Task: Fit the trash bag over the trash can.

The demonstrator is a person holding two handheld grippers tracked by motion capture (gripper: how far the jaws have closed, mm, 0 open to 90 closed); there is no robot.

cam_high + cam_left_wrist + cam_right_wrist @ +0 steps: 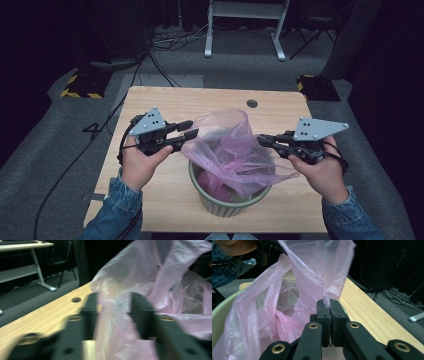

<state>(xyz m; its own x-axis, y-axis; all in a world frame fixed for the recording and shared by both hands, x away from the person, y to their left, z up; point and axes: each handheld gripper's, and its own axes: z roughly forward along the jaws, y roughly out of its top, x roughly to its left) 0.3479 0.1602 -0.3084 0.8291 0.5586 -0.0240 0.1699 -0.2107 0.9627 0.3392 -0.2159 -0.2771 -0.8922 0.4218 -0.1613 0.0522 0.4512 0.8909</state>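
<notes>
Pink bag held over a green bin on the desk

High view: the pink bag [232, 150] lines the green bin [227, 202]. Right hand-held gripper [330, 305] is clenched on a fold; left hand-held gripper [113, 312] straddles loose film, grip unclear.

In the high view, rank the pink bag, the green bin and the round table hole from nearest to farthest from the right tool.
1. Pink bag: pinched in the right tool.
2. Green bin: below-left, under the bag.
3. Table hole: at the far edge.
</notes>
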